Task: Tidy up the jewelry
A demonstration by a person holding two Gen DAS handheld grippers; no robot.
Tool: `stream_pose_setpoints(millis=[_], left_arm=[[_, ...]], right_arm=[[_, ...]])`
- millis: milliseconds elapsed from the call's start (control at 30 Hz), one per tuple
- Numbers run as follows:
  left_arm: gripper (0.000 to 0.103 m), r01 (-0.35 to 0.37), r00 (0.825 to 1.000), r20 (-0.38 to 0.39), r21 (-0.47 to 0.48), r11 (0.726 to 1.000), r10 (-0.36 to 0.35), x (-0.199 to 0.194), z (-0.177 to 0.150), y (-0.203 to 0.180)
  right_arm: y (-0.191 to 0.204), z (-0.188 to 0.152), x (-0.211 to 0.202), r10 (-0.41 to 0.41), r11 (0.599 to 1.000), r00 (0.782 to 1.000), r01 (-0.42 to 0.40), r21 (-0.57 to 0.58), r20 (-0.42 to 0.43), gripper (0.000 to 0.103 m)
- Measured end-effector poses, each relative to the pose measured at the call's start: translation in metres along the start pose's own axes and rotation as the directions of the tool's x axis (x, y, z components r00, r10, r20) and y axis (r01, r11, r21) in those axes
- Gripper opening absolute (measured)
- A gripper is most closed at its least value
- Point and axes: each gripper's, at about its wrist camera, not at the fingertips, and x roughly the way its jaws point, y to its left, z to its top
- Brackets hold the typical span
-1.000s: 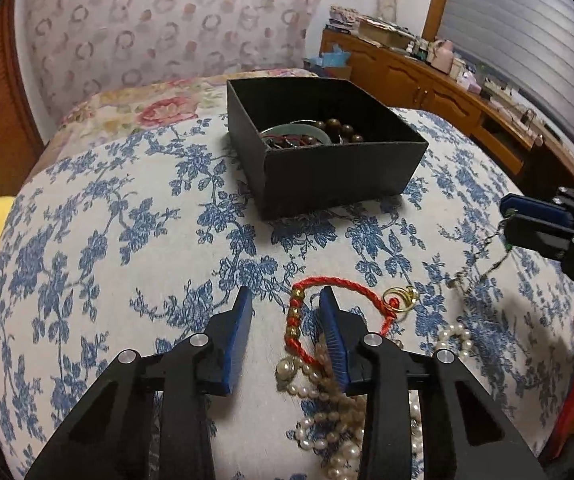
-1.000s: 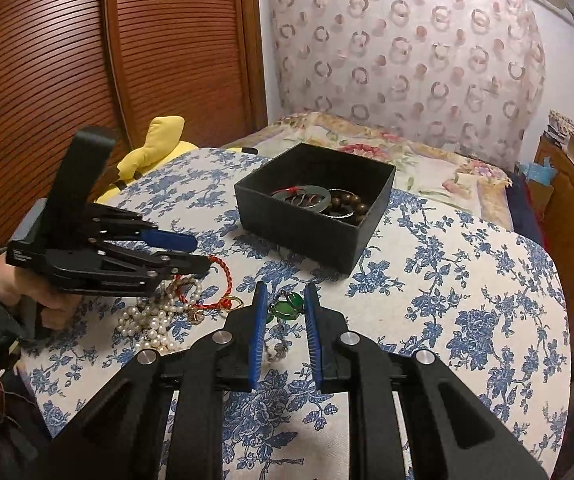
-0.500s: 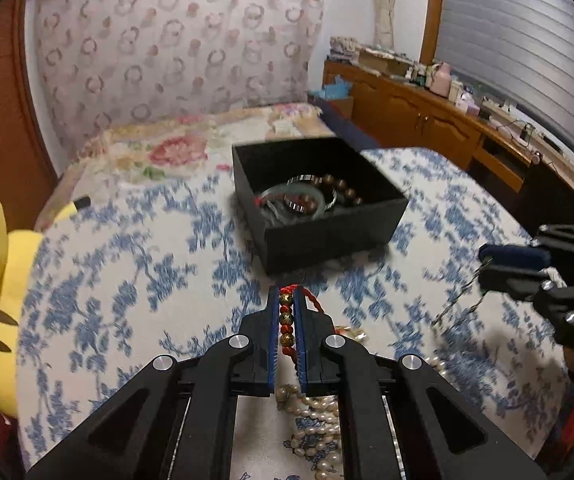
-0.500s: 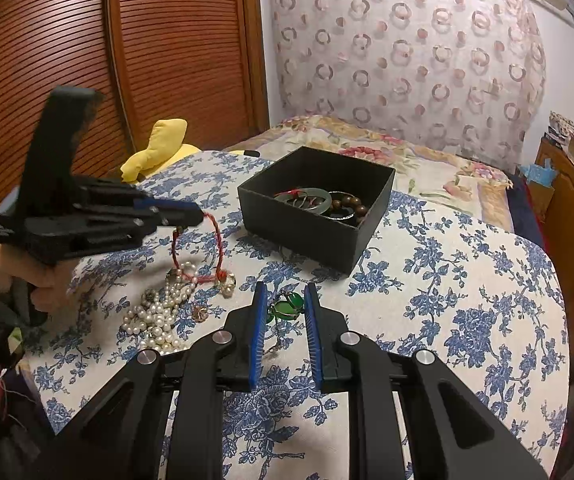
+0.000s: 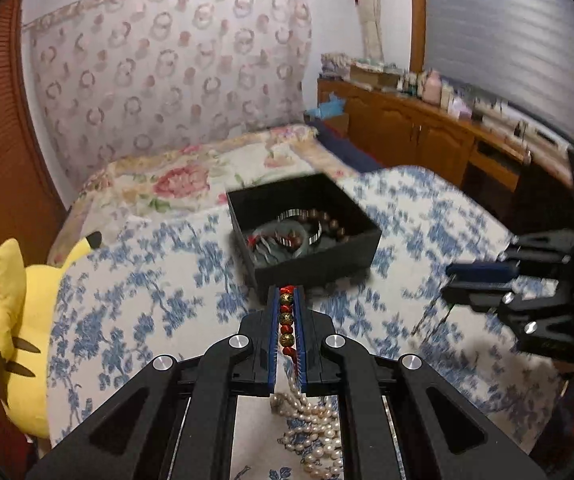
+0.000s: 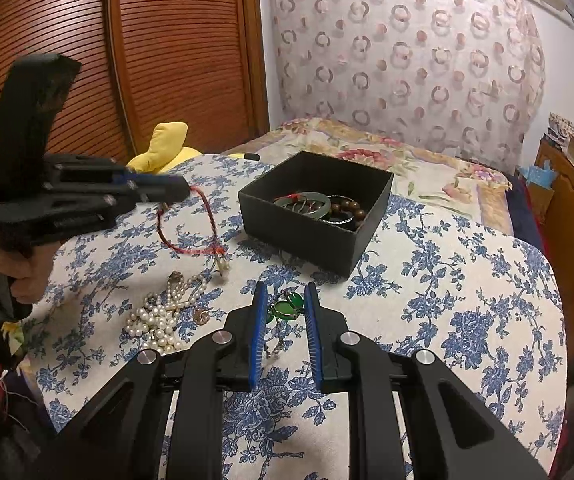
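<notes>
My left gripper (image 5: 287,294) is shut on a red cord bracelet (image 5: 286,320) with gold beads and holds it in the air short of the black jewelry box (image 5: 319,268). In the right wrist view the bracelet (image 6: 191,228) hangs as a loop from the left gripper (image 6: 185,190), left of the box (image 6: 307,232). The box holds a green bangle (image 6: 305,204), brown beads and other pieces. My right gripper (image 6: 285,300) is open low over the table, with a green stone piece (image 6: 289,306) on a thin chain between its fingers. A pearl necklace (image 6: 163,316) lies in a heap on the cloth.
The table has a blue floral cloth (image 6: 467,312). A yellow plush toy (image 5: 23,320) sits off the table's left edge. A bed (image 5: 207,172) stands behind the table and a wooden cabinet (image 5: 427,132) runs along the right wall.
My left gripper closed on the red bracelet and lifted it off the table toward the box. My right gripper stayed open over the green piece.
</notes>
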Motion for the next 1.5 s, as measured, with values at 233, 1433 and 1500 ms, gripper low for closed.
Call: stream_pose_setpoints(millis=[233, 1433, 1500], left_arm=[[0.006, 0.051, 0.994, -0.093, -0.015, 0.999, -0.052, 0.030, -0.020, -0.002], [0.006, 0.030, 0.996, 0.085, -0.079, 0.996, -0.024, 0.041, 0.081, 0.035], [0.006, 0.033, 0.997, 0.074, -0.079, 0.996, -0.027, 0.052, 0.084, 0.037]], right_arm=[[0.004, -0.002, 0.002, 0.007, 1.000, 1.000, -0.007, -0.002, -0.009, 0.021], [-0.049, 0.093, 0.054, 0.016, 1.000, 0.997, -0.015, -0.007, 0.073, 0.021], [-0.053, 0.090, 0.065, 0.026, 1.000, 0.998, -0.026, -0.001, 0.051, 0.021]])
